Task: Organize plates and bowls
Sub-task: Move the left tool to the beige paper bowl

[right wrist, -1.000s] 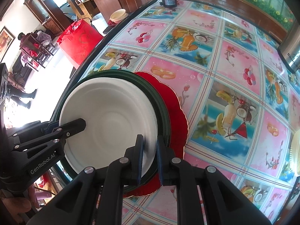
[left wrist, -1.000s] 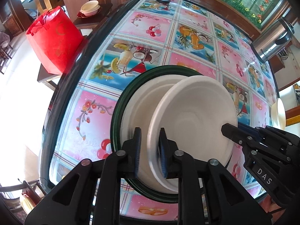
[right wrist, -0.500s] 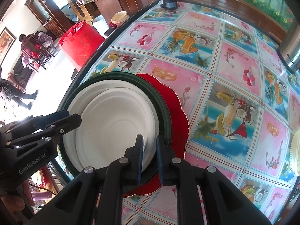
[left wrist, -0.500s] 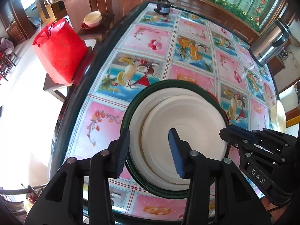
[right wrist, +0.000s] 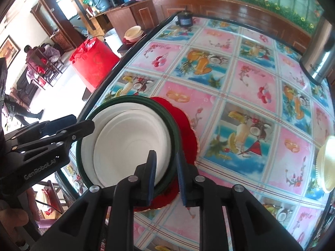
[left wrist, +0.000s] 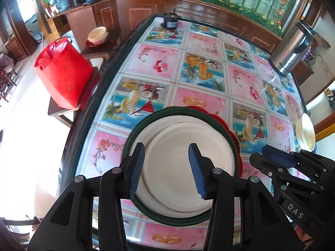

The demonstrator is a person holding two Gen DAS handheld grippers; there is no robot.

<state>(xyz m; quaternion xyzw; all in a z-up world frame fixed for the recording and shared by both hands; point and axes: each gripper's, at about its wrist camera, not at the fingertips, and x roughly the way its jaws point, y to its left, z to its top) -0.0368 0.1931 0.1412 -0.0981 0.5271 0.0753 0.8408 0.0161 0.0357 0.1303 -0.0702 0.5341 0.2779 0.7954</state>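
On the table (left wrist: 209,96): white plates (left wrist: 178,167) are stacked in a green plate (left wrist: 134,133).
Left gripper (left wrist: 166,167): spread, nothing pinched.
Right gripper (right wrist: 166,177): opening, nothing gripped.

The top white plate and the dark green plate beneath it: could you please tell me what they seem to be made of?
The top white plate looks like matte moulded paper pulp or a similar disposable material: dull, no glare, soft pressed rings. The dark green plate looks like plastic or melamine, with a smooth, slightly glossy ridged rim, though glazed ceramic cannot be ruled out.
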